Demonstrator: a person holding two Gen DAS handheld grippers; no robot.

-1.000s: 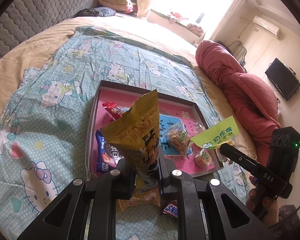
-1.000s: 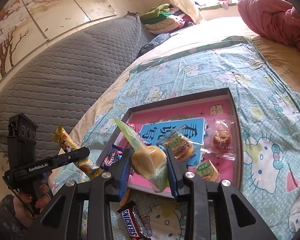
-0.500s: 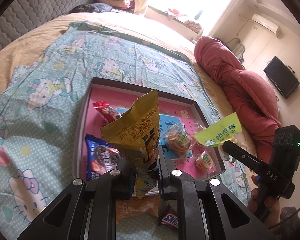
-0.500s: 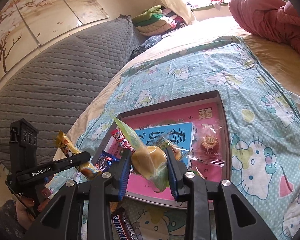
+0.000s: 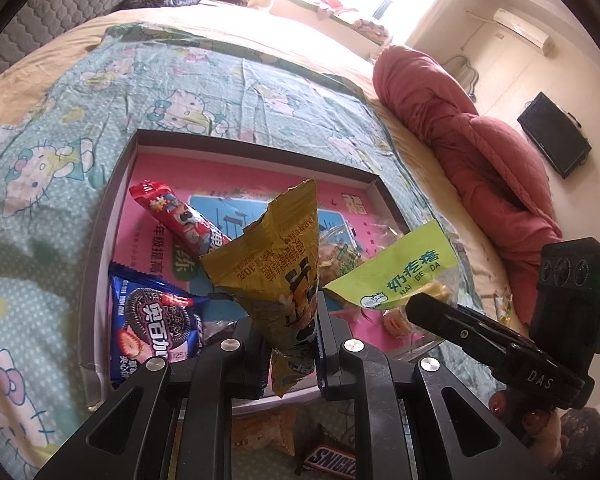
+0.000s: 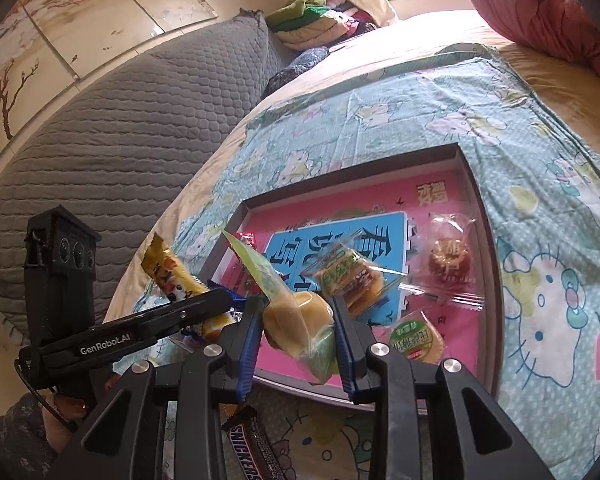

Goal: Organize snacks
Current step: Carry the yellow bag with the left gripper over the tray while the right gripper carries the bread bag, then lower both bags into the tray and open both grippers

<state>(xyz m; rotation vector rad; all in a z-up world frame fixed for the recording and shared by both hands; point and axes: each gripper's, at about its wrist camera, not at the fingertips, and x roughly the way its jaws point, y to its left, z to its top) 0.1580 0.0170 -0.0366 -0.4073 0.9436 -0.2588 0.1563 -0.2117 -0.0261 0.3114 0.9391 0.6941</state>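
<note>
My left gripper is shut on a yellow snack packet, held upright above the near edge of a shallow box with a pink floor. My right gripper is shut on a green-topped bag with a yellow cake, held over the box's near edge. Each gripper shows in the other's view: the right one with its green bag, the left one with its yellow packet. In the box lie a red stick packet, a blue Oreo pack and several clear-wrapped cakes.
A Snickers bar and an orange snack bag lie on the Hello Kitty sheet in front of the box. A red quilt is bundled at the right. A grey padded headboard stands at the left.
Both grippers have moved forward toward the box with their packets held; the box looks nearer and larger, and the Oreo pack and red stick have come into fuller view.
</note>
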